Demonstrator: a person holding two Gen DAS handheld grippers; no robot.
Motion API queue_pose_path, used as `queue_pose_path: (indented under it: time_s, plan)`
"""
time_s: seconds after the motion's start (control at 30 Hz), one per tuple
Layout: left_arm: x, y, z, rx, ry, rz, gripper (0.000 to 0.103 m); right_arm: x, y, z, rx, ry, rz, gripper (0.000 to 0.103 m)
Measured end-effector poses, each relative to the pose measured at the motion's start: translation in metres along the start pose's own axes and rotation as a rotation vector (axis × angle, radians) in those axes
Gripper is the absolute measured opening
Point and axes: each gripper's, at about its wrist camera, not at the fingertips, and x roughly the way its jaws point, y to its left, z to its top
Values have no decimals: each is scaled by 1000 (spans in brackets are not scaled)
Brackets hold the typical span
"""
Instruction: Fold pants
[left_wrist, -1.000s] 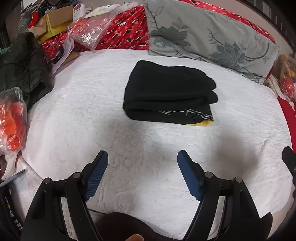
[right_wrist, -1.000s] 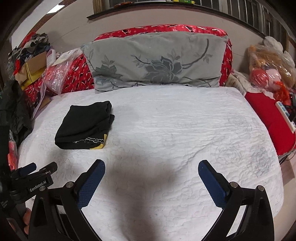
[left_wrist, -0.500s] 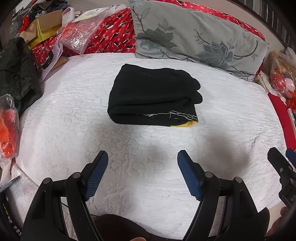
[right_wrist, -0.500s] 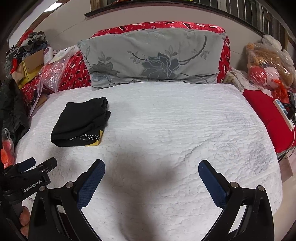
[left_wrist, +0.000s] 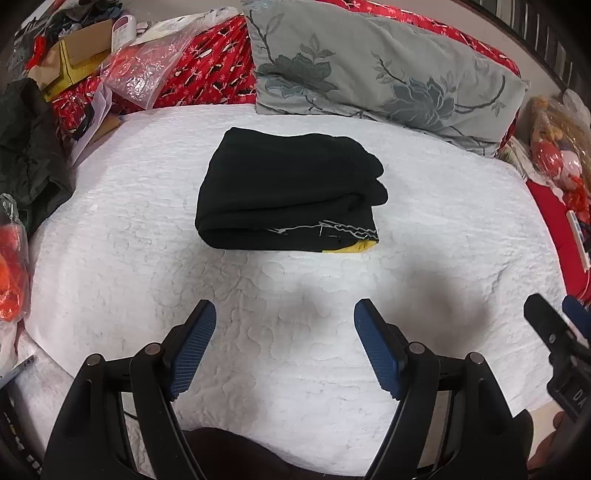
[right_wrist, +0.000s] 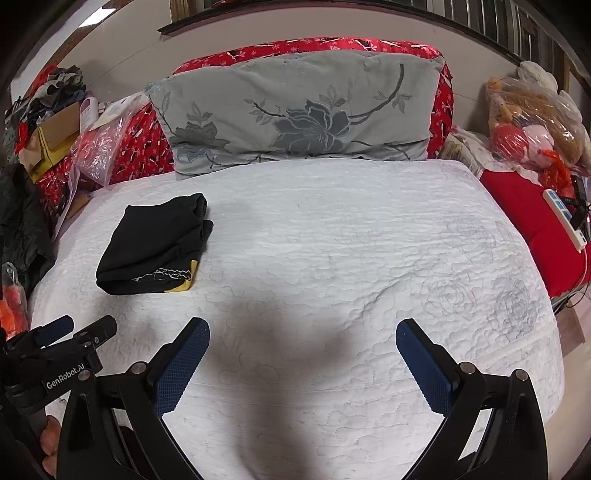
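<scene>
The black pants (left_wrist: 288, 195) lie folded into a compact rectangle on the white quilted bed (left_wrist: 147, 258), with white stitching and a yellow tag at the near right corner. They also show in the right wrist view (right_wrist: 155, 247), at the bed's left side. My left gripper (left_wrist: 284, 325) is open and empty, held above the bed well short of the pants. My right gripper (right_wrist: 303, 339) is open and empty over the bed's near middle, to the right of the pants.
A grey flowered pillow (right_wrist: 295, 110) leans on the red headboard (right_wrist: 441, 110). Boxes and plastic bags (left_wrist: 110, 62) pile at the far left, dark clothing (left_wrist: 26, 155) at the left edge. Bagged toys (right_wrist: 532, 122) and a power strip (right_wrist: 565, 218) sit on the right.
Both grippers have drawn back and away from the folded pants, staying open. The pants have not moved.
</scene>
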Motion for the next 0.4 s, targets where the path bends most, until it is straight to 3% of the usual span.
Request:
queue_pose_path:
  time_s: [0.4]
  plan:
    - [2,0,7,-19,15,-16,77,5,-5,0,7,12,-3,102]
